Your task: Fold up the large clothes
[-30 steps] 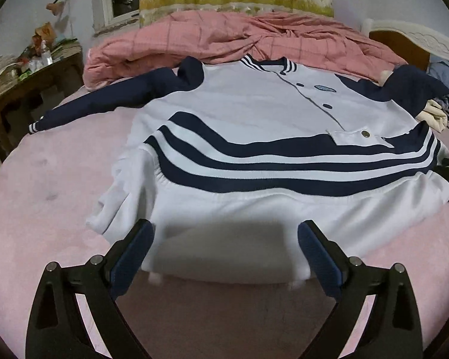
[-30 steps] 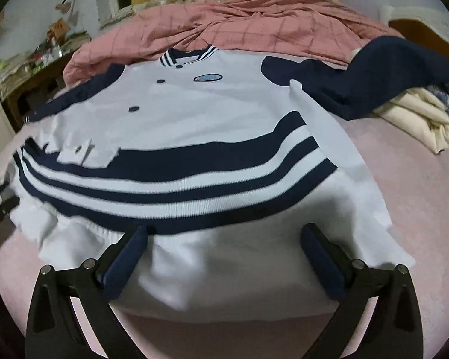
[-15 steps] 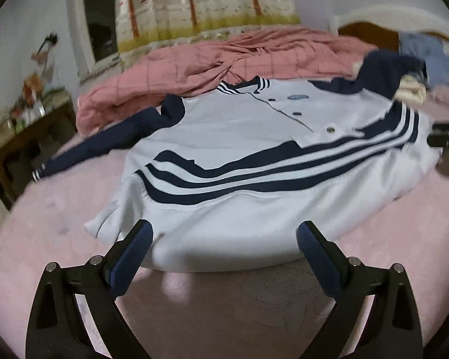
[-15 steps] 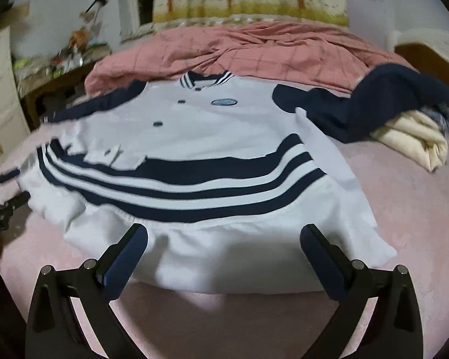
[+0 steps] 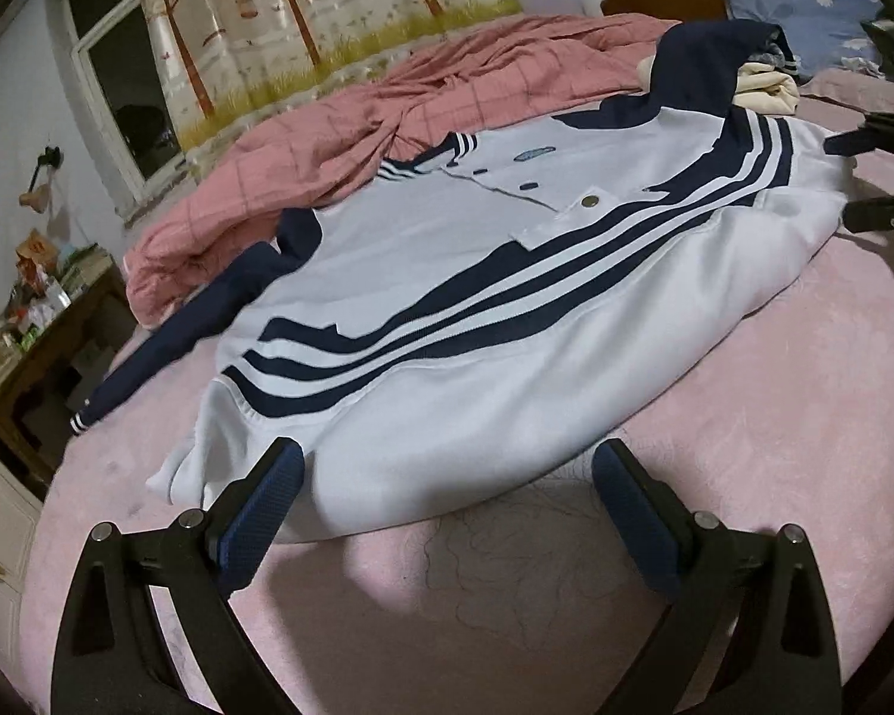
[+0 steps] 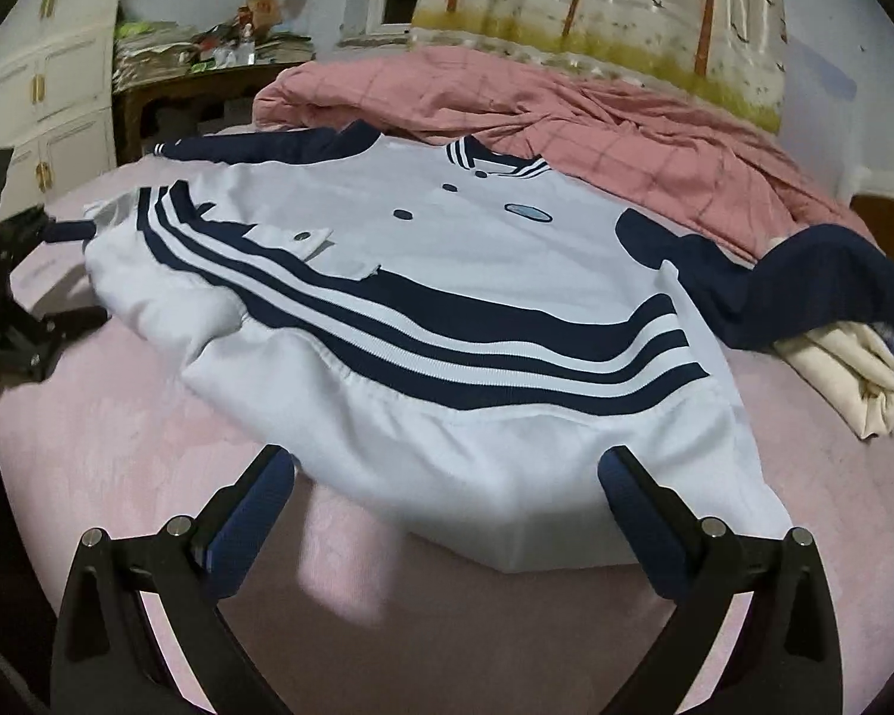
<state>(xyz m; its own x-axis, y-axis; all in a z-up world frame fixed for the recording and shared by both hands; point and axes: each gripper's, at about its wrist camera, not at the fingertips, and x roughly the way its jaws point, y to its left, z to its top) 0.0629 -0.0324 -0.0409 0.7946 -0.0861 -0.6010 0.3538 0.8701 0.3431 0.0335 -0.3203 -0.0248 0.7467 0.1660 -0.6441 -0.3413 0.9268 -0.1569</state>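
A white jacket (image 6: pixel 447 274) with three navy stripes lies spread flat on the pink bed (image 6: pixel 119 465), collar toward the far side. The right gripper (image 6: pixel 447 500) hovers at its hem, fingers spread wide with nothing between them. The jacket's navy sleeve (image 6: pixel 816 280) on the right drapes over folded cream cloth (image 6: pixel 846 375) near the bed's right edge. A pink checked quilt (image 6: pixel 596 119) is bunched along the far edge. The left gripper (image 6: pixel 42 274) shows at the bed's left edge, beside the jacket's hem corner.
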